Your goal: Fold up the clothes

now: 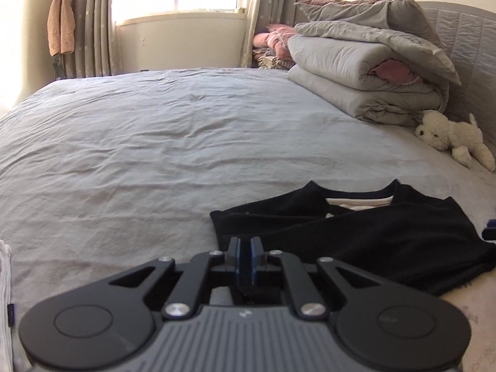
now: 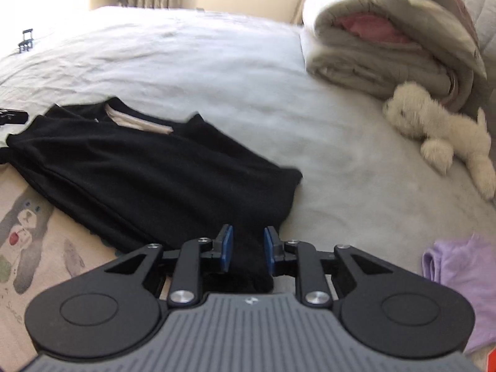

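1. Garment: a black knit sweater with a pale inner collar [image 2: 148, 167] lies partly folded on the grey bedsheet [image 1: 155, 142], collar away from both tongs.
2. The left gripper [image 1: 247, 255], jaws nearly together, pinches its near hem.
3. The right gripper [image 2: 248, 249], jaws spread wider, has dark cloth between them; contact with the pads is unclear.

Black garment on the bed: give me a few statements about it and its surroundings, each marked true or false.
1. The black garment lies on the bed. True.
2. The stuffed toy rests on top of the garment. False: it lies apart, near the folded duvet.
3. A purple cloth lies to the garment's right in the right wrist view. True.
4. The left gripper stands wide open. False: its pads are nearly together.
5. The duvet is spread flat. False: it is folded in a stack.
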Demonstrator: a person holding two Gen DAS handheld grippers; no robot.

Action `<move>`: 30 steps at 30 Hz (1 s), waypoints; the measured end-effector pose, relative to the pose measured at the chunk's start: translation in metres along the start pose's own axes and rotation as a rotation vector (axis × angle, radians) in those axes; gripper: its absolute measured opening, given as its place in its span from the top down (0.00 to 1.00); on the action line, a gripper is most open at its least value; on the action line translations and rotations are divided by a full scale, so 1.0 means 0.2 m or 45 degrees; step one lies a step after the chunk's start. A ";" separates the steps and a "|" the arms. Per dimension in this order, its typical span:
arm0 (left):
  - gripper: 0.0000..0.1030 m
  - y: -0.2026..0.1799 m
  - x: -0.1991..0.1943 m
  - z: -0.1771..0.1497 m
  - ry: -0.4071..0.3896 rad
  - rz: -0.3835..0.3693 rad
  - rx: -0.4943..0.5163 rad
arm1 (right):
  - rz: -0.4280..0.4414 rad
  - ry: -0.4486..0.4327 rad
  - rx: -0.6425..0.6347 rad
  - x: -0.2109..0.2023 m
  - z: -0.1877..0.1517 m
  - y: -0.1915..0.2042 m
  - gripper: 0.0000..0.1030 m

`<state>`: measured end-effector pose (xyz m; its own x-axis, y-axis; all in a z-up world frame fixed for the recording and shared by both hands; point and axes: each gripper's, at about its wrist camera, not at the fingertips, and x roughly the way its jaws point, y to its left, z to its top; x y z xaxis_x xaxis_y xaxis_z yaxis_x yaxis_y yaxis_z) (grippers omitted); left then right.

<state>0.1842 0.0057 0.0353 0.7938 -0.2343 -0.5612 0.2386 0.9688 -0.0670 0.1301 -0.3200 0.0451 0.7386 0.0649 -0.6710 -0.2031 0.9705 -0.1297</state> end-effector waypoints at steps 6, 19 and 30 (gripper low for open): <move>0.84 -0.10 0.16 -0.06 0.121 0.087 0.101 | 0.116 0.122 -0.128 0.13 -0.03 0.21 0.80; 0.75 -0.05 0.13 -0.07 0.102 -0.006 0.015 | 0.202 -0.173 -0.176 0.01 0.07 0.43 0.78; 0.75 0.03 0.15 -0.07 0.131 -0.064 -0.092 | 0.278 -0.171 -0.368 0.11 0.03 0.62 0.72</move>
<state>0.2012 0.0061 0.0063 0.7193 -0.2764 -0.6374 0.2325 0.9603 -0.1540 0.1253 -0.1977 0.0177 0.7319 0.3112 -0.6063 -0.5235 0.8262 -0.2079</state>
